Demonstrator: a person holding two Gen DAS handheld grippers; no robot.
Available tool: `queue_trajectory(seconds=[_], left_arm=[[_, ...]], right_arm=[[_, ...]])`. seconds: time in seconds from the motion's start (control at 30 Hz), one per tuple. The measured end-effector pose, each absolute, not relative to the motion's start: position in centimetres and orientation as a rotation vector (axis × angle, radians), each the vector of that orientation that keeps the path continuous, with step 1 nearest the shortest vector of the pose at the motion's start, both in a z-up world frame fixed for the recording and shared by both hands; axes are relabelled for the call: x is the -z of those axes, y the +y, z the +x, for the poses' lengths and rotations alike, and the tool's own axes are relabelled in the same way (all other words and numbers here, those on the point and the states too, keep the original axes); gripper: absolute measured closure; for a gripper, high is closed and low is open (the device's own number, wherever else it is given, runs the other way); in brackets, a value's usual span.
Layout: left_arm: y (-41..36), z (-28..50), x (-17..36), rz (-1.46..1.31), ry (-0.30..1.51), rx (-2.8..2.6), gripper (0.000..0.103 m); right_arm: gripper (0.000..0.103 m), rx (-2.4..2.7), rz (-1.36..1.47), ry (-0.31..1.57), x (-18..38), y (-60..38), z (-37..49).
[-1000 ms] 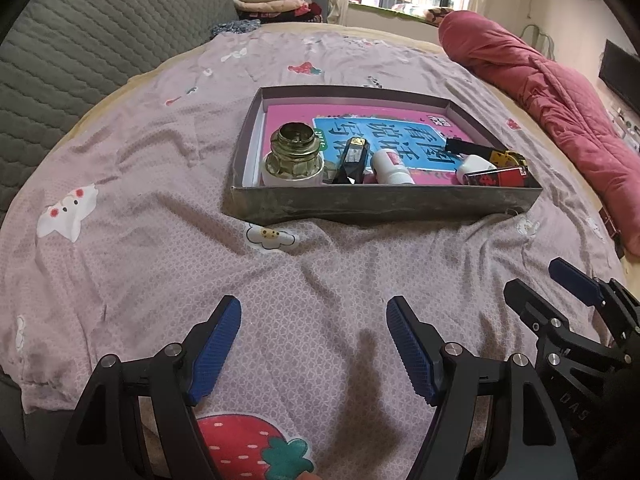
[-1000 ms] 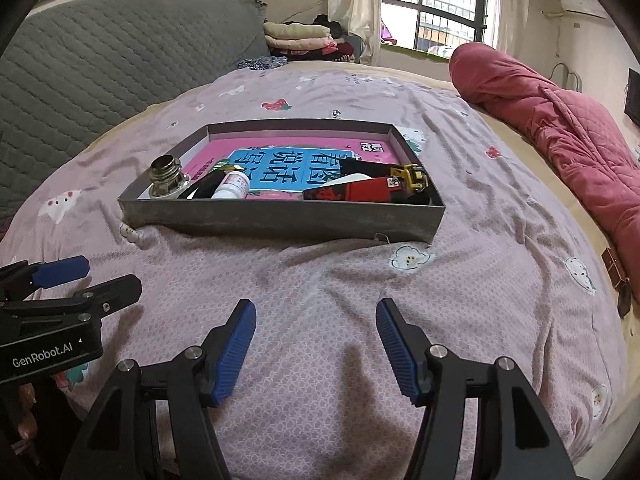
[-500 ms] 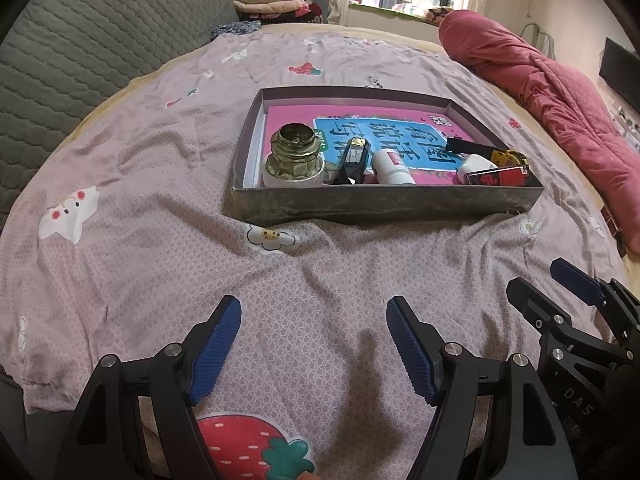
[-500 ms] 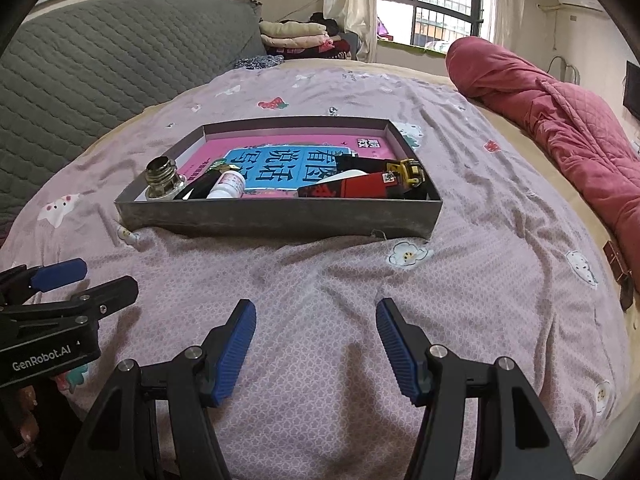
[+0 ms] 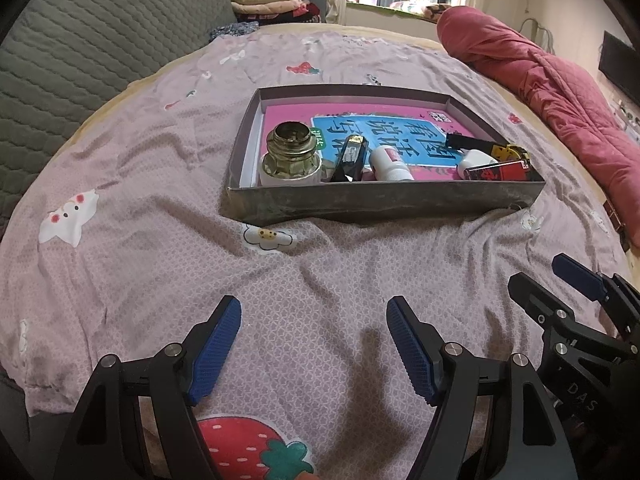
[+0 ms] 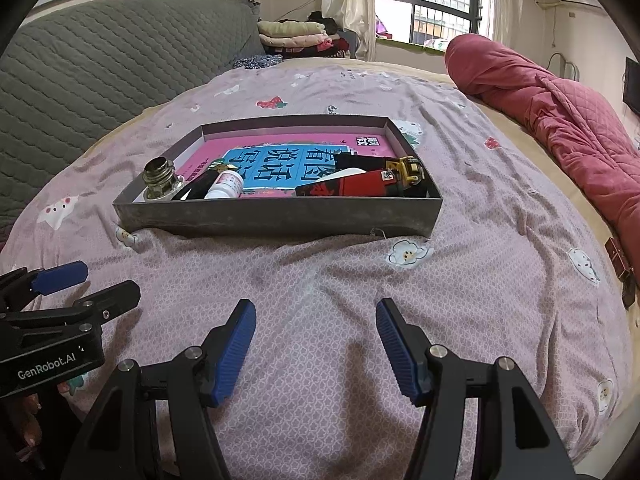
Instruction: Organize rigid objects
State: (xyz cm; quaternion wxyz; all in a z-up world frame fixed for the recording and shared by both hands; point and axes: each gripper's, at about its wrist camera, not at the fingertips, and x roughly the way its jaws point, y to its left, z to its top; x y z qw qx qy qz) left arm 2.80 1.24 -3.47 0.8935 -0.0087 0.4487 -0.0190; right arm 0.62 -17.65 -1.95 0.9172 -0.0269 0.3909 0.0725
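While I hold both tools low over the bedsheet point(image 5: 160, 208), neither carries anything: my left gripper point(image 5: 314, 344) has its blue pads spread wide apart, and my right gripper point(image 6: 316, 344) is just as wide and empty. I judge I keep them short of the grey tray point(image 5: 384, 200), which lies ahead of both, so I can choose a piece before reaching in.

All the rigid objects sit along the tray's near wall, on a pink and blue book point(image 5: 384, 128), probably gathered there for easy reach. Ahead and left of my left gripper stands the glass jar point(image 5: 290, 152), with the black case point(image 5: 350, 158) and white bottle point(image 5: 390, 162) just beside it.

From the right wrist I see the red box point(image 6: 352, 186) and yellow toy vehicle point(image 6: 408, 168) plainly; the left view crowds them at the tray's far end. Only the left view looks down into the jar's mouth.
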Motion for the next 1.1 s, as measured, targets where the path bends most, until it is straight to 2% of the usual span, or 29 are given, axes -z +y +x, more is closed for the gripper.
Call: queue_trajectory(seconds=[1.1], left_arm=[[1.45, 2.90, 3.50, -0.041, 0.933, 0.042, 0.027]], right_arm=[[0.041, -0.143, -0.042, 0.805, 1.88, -17.36, 1.07]])
